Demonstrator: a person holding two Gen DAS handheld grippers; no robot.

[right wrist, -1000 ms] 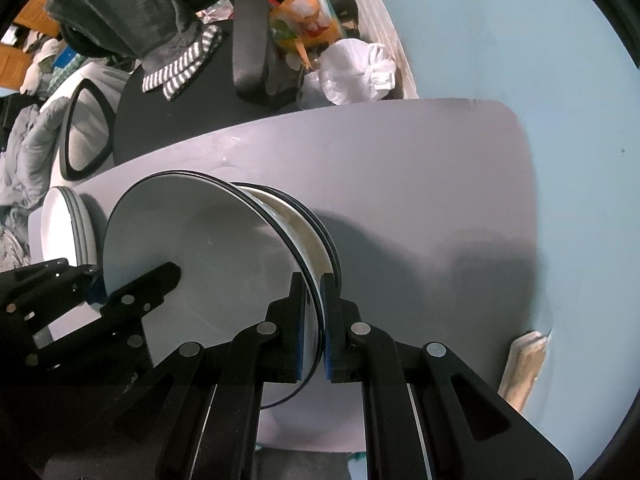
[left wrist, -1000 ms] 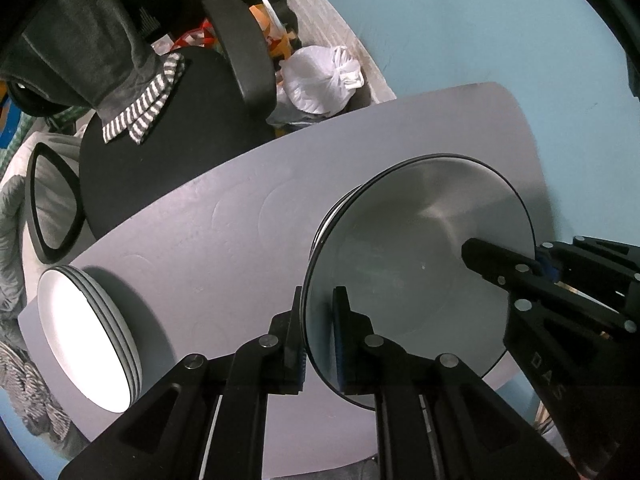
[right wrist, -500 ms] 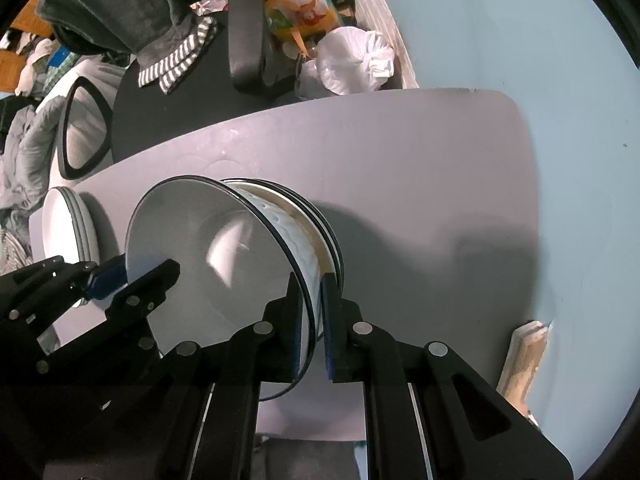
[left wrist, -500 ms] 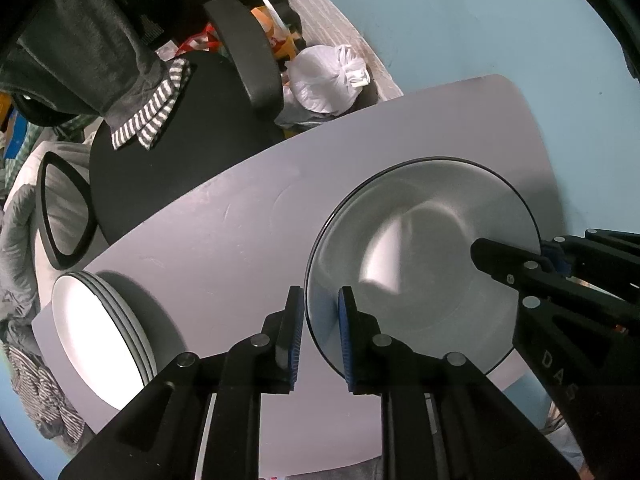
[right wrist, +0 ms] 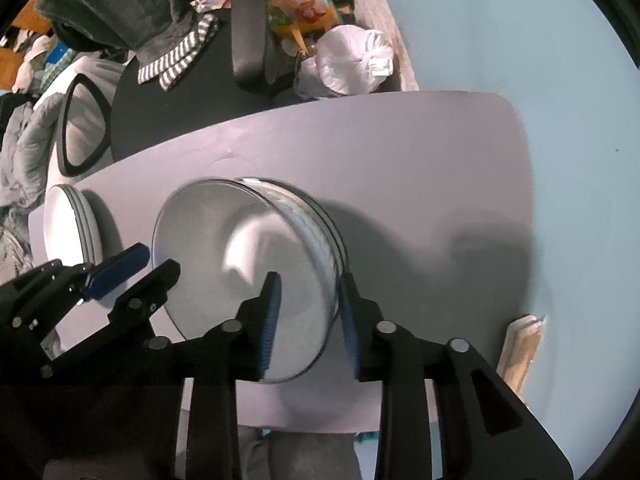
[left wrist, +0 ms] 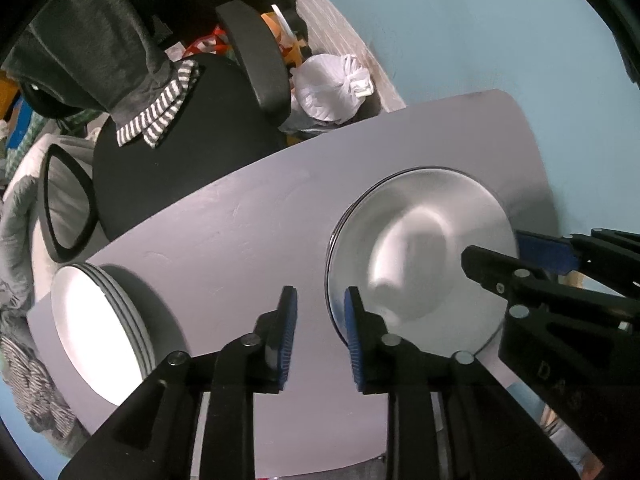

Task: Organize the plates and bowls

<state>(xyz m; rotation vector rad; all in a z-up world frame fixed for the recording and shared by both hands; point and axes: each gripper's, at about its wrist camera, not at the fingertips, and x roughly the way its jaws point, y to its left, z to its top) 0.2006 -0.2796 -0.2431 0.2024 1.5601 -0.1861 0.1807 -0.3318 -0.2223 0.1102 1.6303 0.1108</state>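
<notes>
Both grippers' jaws are opening around the bowl (left wrist: 416, 256) (blurred).

Both wrist fisheyes look steeply down, close over the tabletop (left wrist: 248, 240). Shared: bowl stack (left wrist: 420, 264) centre-frame, plate stack (right wrist: 68, 224) at left, chair in the upper left.

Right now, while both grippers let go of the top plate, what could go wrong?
1. The top plate looks blurred on the stack; it may settle off-centre or clatter.
2. The right gripper, jaws opening, straddles the plate's rim; lifting crookedly could drag it.
3. The left gripper, also opening, has one finger over that rim and might catch it.
</notes>
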